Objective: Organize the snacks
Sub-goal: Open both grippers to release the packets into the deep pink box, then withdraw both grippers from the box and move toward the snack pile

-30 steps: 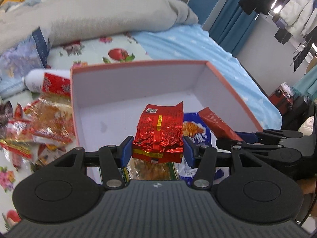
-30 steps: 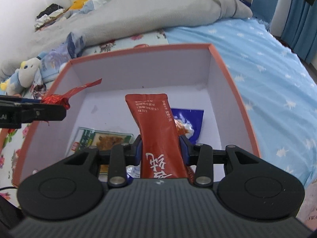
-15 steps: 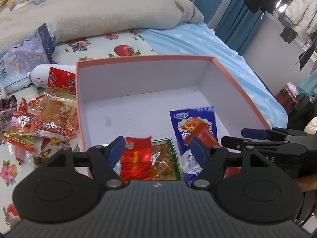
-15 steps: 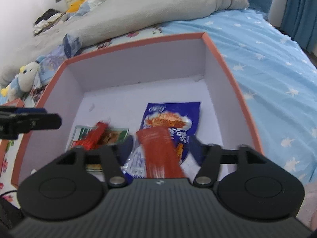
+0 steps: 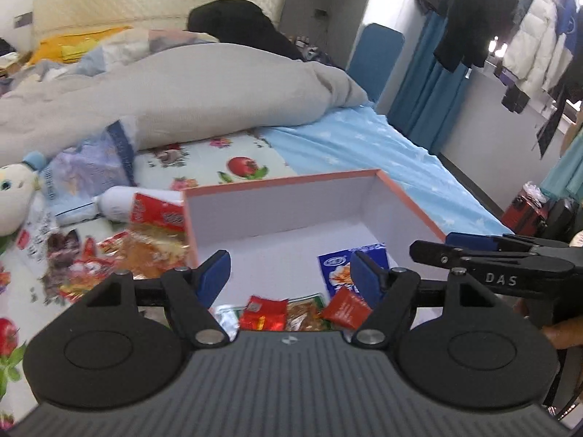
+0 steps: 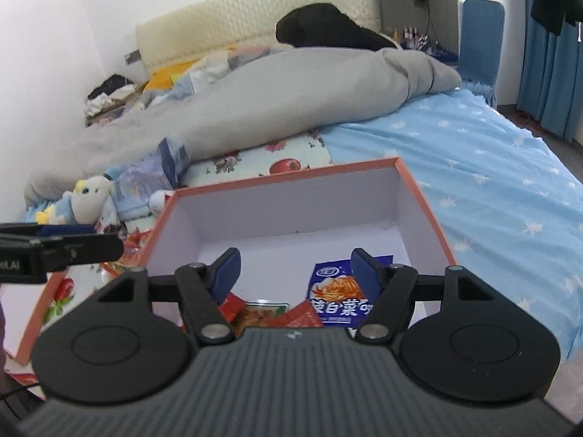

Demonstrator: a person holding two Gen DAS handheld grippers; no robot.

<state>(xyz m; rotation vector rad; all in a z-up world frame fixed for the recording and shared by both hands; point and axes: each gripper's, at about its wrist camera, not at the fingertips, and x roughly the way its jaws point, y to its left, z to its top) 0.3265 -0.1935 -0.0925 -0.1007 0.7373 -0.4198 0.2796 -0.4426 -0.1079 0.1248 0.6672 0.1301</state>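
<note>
A: Box?
B: Rectangular card, orange rim, matte white inside, sits on the bed. Same box in right cam.

A: What's in it?
B: Four flat packs, all at the near end. Blue pack, glossy plastic w/ noodle print, lies flat toward the right wall; right cam too. Crinkly red foil pack near the middle. Clear pack w/ brownish food next to it. Smooth red sachet overlaps the blue pack's near end.

A: Left gripper?
B: Jaws spread wide, nothing between them. Blue pads, black arms. It hovers over the box's near end; red foil & clear packs are below the gap, not touching.

A: Right gripper?
B: Also spread wide, holding nothing. Blue pack below, by its right pad. Sachet & clear pack only partly seen at its body edge.

A: Outside the box?
B: Loose pile of shiny wrappers just left of it, on a fruit-print sheet. White tube w/ red label touches the left wall. Soft grey duvet behind, plush toy far left.
</note>
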